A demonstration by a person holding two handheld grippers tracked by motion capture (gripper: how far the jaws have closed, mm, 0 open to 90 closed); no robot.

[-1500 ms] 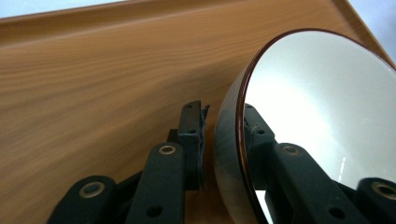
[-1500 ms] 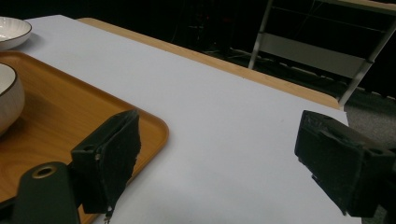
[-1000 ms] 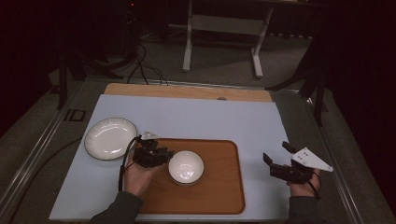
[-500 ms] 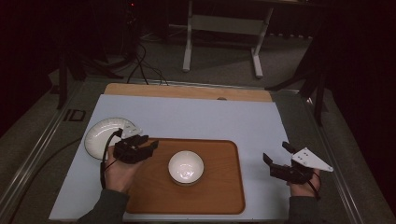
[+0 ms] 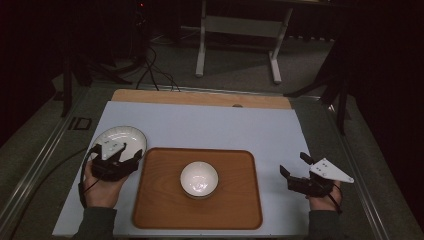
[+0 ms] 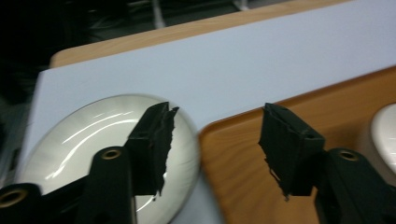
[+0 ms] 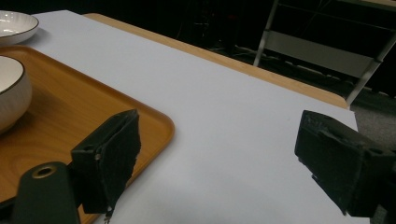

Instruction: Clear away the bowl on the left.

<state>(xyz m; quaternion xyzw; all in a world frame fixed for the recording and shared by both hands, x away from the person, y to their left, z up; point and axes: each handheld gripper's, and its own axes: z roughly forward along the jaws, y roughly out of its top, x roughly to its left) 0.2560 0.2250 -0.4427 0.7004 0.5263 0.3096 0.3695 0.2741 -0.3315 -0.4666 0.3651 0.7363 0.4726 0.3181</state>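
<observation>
**Left jaws open over the plate's edge, bowl already on the tray**

I see one white tabletop (image 5: pixel 210 125) carrying one wooden tray (image 5: pixel 160 210), one plate (image 5: pixel 120 137) and one bowl (image 5: pixel 199 179). The tray lies at the near middle. The bowl stands upright at its centre. The plate lies flat on the tabletop, just beside the tray's far left corner.

My left gripper (image 5: pixel 116 159) hovers at the plate's near edge, its jaws spread, having just been opening, with nothing between them. In the left gripper view one jaw sits above the plate (image 6: pixel 79 140) and the other above the tray's corner (image 6: pixel 243 154), so I judge they straddle the gap rather than the rim.

My right gripper (image 5: pixel 296 176) rests to the right of the tray, well apart from the dishes, jaws wide and empty, as the right gripper view confirms.

The step in hand, I judge, is taking the plate. To do it well I should shift left until both jaws bracket the rim alone, tip one jaw under the lip, close gently, then lift level so the plate neither slides nor knocks the tray.
</observation>
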